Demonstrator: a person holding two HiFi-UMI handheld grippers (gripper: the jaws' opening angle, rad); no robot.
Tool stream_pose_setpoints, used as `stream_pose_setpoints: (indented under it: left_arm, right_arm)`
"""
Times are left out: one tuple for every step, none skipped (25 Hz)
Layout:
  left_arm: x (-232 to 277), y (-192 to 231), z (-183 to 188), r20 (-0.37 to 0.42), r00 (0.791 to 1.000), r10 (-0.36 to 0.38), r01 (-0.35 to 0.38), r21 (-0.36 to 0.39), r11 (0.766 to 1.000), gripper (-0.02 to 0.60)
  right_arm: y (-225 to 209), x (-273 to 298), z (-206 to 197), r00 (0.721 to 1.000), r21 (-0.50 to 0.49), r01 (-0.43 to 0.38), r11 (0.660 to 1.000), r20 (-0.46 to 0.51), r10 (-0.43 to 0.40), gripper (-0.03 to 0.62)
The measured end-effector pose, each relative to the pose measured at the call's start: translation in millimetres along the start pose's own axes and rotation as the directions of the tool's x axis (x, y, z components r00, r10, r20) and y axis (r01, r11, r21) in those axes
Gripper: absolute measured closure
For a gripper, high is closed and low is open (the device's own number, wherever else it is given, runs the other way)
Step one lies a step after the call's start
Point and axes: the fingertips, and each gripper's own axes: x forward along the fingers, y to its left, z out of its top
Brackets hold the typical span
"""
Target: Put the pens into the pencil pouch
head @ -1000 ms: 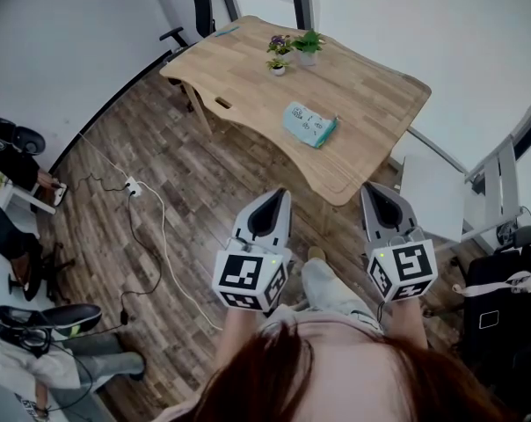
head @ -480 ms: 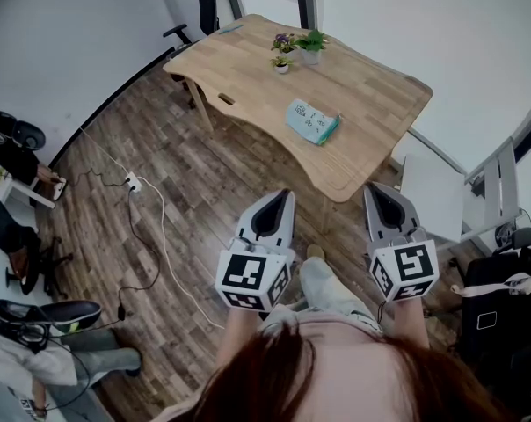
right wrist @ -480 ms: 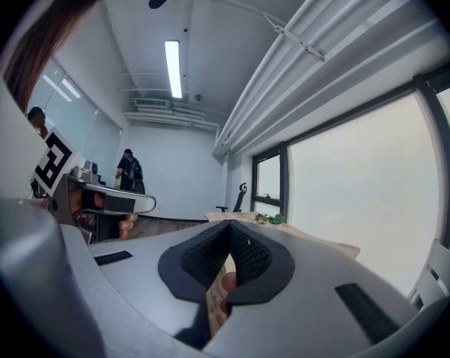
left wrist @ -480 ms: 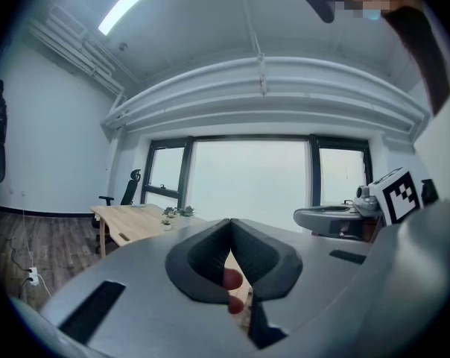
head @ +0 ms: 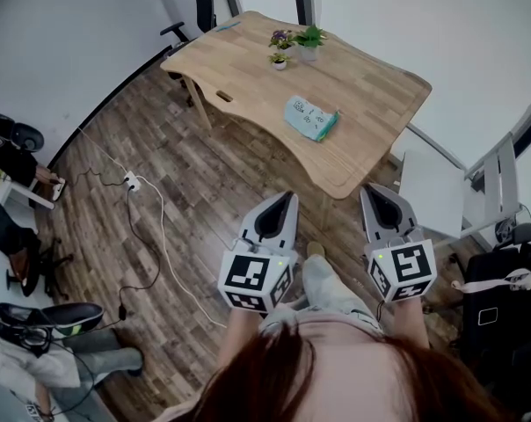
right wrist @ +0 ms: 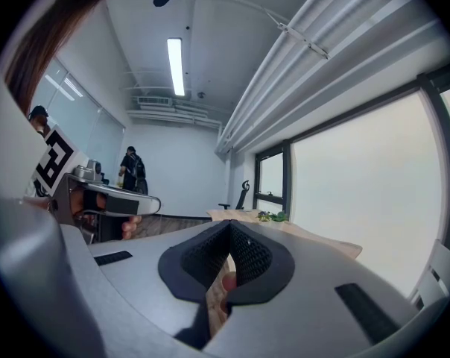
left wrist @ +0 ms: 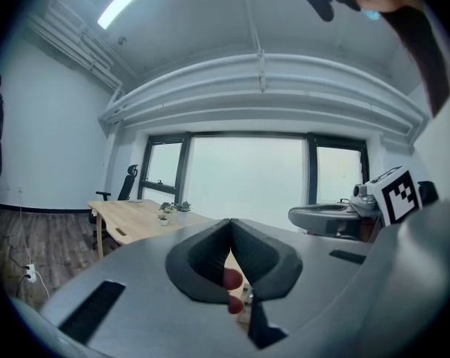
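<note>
Head view: the pencil pouch (head: 311, 118), mint fabric, lies on the wooden tabletop (head: 375, 82) at 12 o'clock, well apart from the left hand-held gripper (head: 286, 197) and the right hand-held gripper (head: 372, 189). Pens are too small to tell. The pouch looks light and floppy, probably best pinched at an edge beside its opening. Below is a plank floor (head: 204, 170).

Left gripper view: jaws together, nothing between.

Right gripper view: likewise closed and empty.
</note>
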Motion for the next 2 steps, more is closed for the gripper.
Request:
stream_pose_setpoints:
  left_arm:
    - [1.0,0.3,-1.4,-0.002,1.0,0.0,0.0,-0.001,1.0,0.58]
    - [2.0,0.5,-2.8,-0.005,1.0,-0.001,0.001,-0.002,1.0,0.579]
  right_arm:
    - [0.5,0.6,-1.5,1.0,-0.001,-0.003,1.0,-0.003,0.003,0.594]
    - [0.9,1.3,-3.0,1.0,-0.002,-0.006,1.0,-0.005,0.006,0.594]
